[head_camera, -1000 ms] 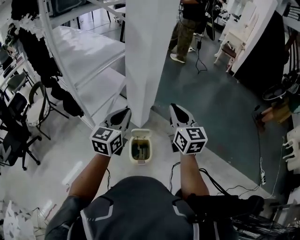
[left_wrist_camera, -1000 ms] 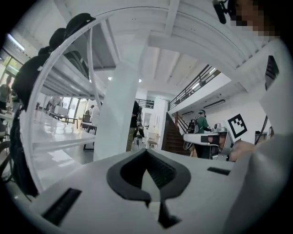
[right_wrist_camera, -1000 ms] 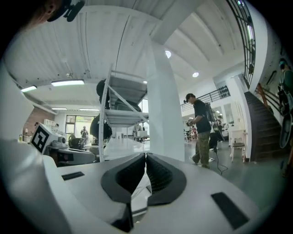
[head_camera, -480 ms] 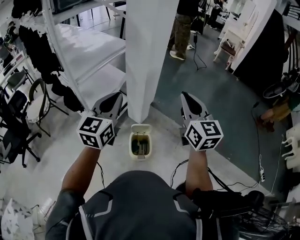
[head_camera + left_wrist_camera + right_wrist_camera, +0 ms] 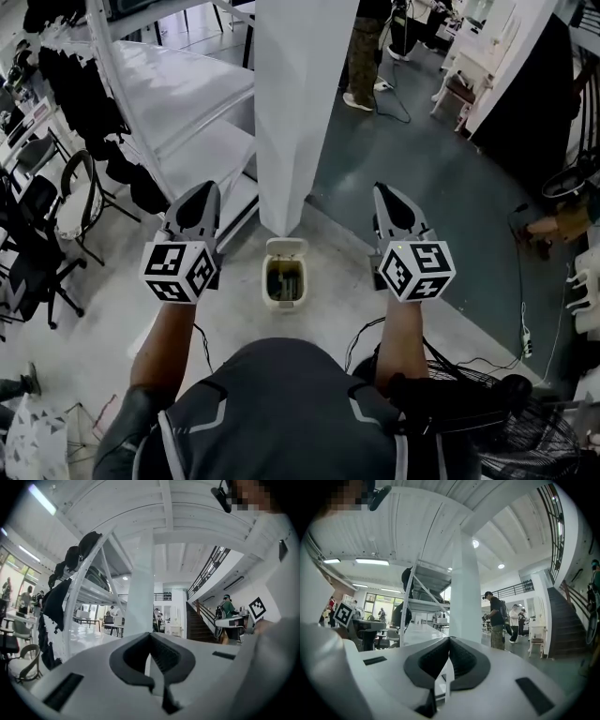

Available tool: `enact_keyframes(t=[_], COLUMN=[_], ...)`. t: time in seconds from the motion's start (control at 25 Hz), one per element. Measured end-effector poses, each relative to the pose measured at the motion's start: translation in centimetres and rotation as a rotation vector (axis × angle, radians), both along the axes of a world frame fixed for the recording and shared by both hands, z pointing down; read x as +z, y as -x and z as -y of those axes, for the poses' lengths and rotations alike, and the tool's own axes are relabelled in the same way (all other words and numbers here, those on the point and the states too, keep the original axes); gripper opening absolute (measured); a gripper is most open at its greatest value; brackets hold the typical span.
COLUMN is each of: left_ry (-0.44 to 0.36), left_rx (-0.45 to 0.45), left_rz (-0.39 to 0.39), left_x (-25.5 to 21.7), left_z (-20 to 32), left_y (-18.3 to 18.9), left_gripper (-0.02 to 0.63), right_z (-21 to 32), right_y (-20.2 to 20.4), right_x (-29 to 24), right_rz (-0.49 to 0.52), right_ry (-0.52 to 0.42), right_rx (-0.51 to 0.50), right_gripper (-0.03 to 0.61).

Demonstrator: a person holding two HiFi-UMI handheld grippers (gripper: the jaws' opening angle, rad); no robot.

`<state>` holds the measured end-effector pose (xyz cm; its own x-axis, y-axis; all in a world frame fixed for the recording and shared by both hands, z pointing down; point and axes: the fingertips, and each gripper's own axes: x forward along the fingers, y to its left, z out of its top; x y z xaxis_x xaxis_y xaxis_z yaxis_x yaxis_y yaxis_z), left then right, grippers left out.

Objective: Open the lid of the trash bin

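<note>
We hold the left claw (image 5: 206,189) and right claw (image 5: 382,190) out to either side of the trash bin (image 5: 284,306), both well apart from it and pointing away from us. Each claw is a smooth white plastic shell that tapers to a point, with a cube of black-and-white square markers at its back. In the left gripper view the ribbed dark pads (image 5: 165,656) are pressed together with nothing between them. The right gripper view shows the same: ribbed dark pads (image 5: 462,660) meeting at the tip, nothing held.

The bin stands on the pale, glossy floor (image 5: 103,309) between the claws, just ahead of our torso and at the foot of a broad, smooth white pillar (image 5: 295,112). It is a small cream plastic box, a rectangle with rounded corners seen from above. Its long axis runs straight away from us toward the pillar. The lid (image 5: 284,247) stands raised at the far end, beside the pillar's base, and the mouth faces up, showing a dark inside with a yellowish tint. To the right the floor turns matte dark grey-green.
</note>
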<state>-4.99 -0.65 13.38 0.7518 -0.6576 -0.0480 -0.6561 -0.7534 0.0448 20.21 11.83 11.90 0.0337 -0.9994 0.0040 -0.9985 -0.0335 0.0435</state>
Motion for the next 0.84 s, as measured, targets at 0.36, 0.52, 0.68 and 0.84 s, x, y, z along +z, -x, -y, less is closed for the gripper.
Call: enact_keyframes(t=[0.36,0.52,0.68,0.84], left_ry=[0.003,0.002,0.004,0.009], left_rx=[0.005,0.016,0.021,0.036], left_rz=[0.031,0.036,0.033,0.034], left_x=[0.1,0.3,0.3,0.5], left_z=[-1.0,-1.1,-1.2,-1.4], left_y=[0.0,0.1,0.0,0.1], left_gripper=[0.008,0.008,0.008,0.008], right_z=[-1.0,-1.1,-1.5,-1.7], right_y=[0.5,1.0,0.9,1.2], right_x=[-0.1,-0.2,0.0,0.1], right_rz=[-0.018,-0.023,-0.015,-0.022], right_ry=[0.007,0.005,0.009,0.012], right_rx=[-0.002,0.001,0.014,0.021], right_gripper=[0.026,0.026,0.026,0.026])
